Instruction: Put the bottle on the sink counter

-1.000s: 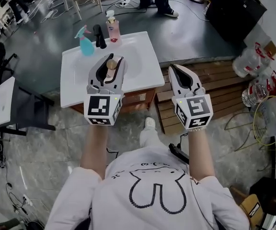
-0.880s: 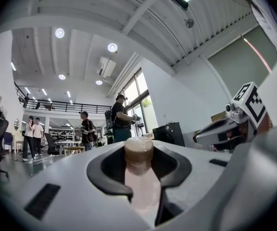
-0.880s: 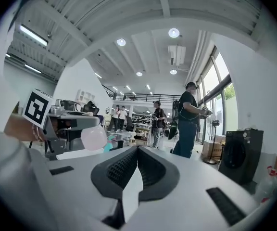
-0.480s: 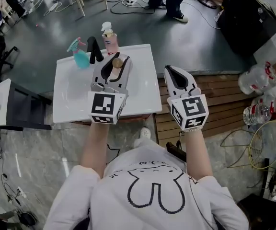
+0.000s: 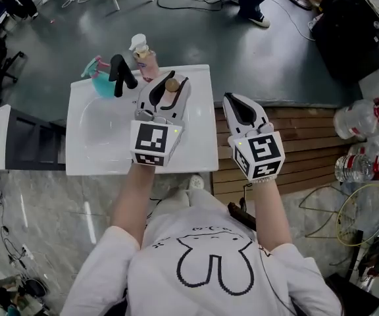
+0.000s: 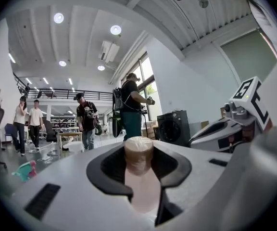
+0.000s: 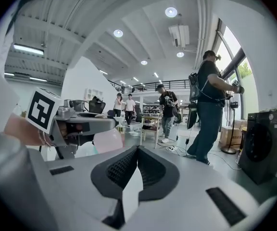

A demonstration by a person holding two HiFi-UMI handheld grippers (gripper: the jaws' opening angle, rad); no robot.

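- Bottle first: small, pale pink body under a tan, cork-like cap. It is pinched in the left gripper over the far right part of the white bench, beside the basin.
- I can't tell from here whether its base is touching the bench yet.
- Left gripper's jaws are closed onto the bottle just under the cap. The cap pokes up between them and the body hangs below.
- Right gripper is off to the side over the wooden floor. Its jaws are pressed together on nothing.
- It looks light to me, an easy one-gripper lift. The body seems smooth and rounded, so it could twist or slide in the pads if the squeeze goes slack.
- It is probably stiff plastic or glass, I can't say which, so I'd set it down gently and not drop it.
- The neck below the cap is a sensible hold, since the wider cap acts as a stop against slipping.
- A narrow base may tip easily, so I'd land it flat before letting go.
- Bare bench near the right edge looks the safest spot, away from the black faucet, the blue spray bottle and the pink pump bottle at the back.
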